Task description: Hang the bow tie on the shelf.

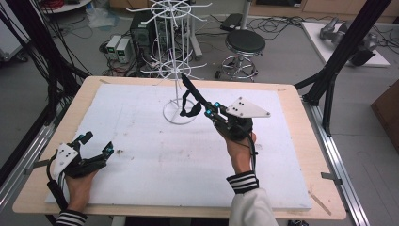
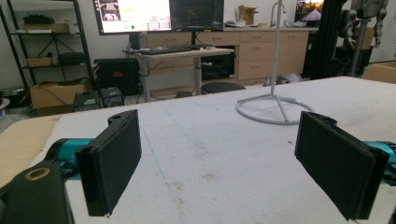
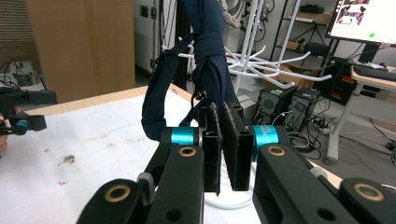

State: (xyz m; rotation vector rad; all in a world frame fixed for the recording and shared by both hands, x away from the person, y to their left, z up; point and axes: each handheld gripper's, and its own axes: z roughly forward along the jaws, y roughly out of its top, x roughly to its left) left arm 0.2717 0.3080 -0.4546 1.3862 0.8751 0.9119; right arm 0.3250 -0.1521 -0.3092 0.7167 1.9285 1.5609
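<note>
1. The dark navy strap (image 3: 210, 56) is pinched between my right fingers (image 3: 212, 140). Seen along the right gripper view, it rises from between them toward twelve o'clock, and a loop of it hangs out toward ten o'clock before curling back down beside my left-hand pad.
2. From the high view the strap (image 1: 192, 96) runs up and away from my right gripper (image 1: 211, 112) toward eleven o'clock, with its loop drooping just over the round base of the white wire rack (image 1: 175, 56).
3. My right fingers are pressed nearly together on the strap, only the cloth's thickness between them.
4. The rack stands on the far middle of the table (image 1: 291, 155), at about eleven o'clock from my right gripper and near it. Whether the strap touches the rack's pole I cannot tell.
5. My right hand (image 1: 240, 150) holds that gripper raised above the white sheet, the grey three-cornered plate on top.
6. My left gripper (image 1: 96, 143) is well apart, at about eight o'clock from the rack, near the table's near-left corner, held in my left hand (image 1: 80, 183).
7. My left fingers (image 2: 112, 158) are spread wide, with bare white sheet between them. In the left gripper view the rack's base ring (image 2: 273, 109) sits at about one o'clock, farther off on the sheet.
8. A few dark smudges (image 1: 120, 151) mark the sheet just beside my left fingers.
9. Beyond the table, at twelve o'clock, stands a black stool (image 1: 244, 44) on the floor among cables.
</note>
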